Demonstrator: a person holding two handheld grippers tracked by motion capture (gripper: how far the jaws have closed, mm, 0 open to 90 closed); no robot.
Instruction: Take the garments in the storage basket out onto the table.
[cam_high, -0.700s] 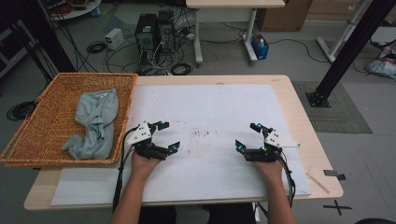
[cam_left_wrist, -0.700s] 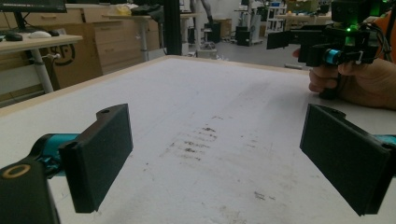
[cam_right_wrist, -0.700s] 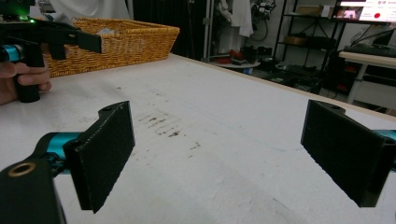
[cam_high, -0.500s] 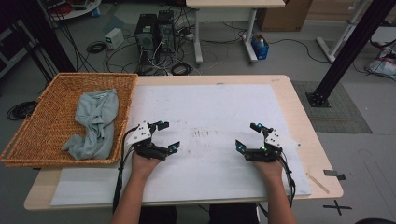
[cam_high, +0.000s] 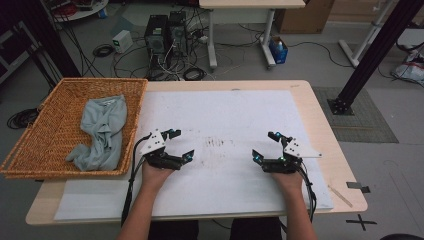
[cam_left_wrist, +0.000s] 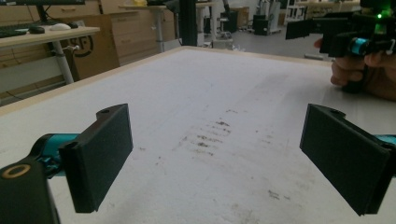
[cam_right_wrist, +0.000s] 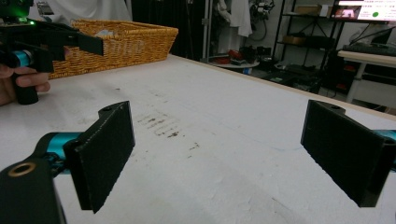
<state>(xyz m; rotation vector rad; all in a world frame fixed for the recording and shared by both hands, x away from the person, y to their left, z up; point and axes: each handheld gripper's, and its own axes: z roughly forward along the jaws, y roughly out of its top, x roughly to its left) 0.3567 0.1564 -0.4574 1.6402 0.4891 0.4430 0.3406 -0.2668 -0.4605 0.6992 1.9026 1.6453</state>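
Note:
My left gripper (cam_high: 181, 145) rests low over the white mat (cam_high: 225, 115) at front left, open, its jaws wide apart with nothing between them (cam_left_wrist: 215, 163). My right gripper (cam_high: 265, 146) mirrors it at front right, open and empty too (cam_right_wrist: 217, 158). They face each other across a patch of dark smudges (cam_high: 216, 142). A wicker basket (cam_high: 45, 145) stands at the table's left edge and holds a crumpled grey cloth (cam_high: 102, 130). From the right gripper view the basket (cam_right_wrist: 126, 37) stands beyond the left gripper (cam_right_wrist: 46, 42). Far off in the left gripper view is the right gripper (cam_left_wrist: 345, 32).
The wooden table (cam_high: 320, 115) shows its edge around the mat. On the floor behind are computer towers (cam_high: 165, 35) with tangled cables, a desk leg frame (cam_high: 240, 35) and a black stand (cam_high: 370, 55). Tape marks (cam_high: 360, 186) lie at the front right.

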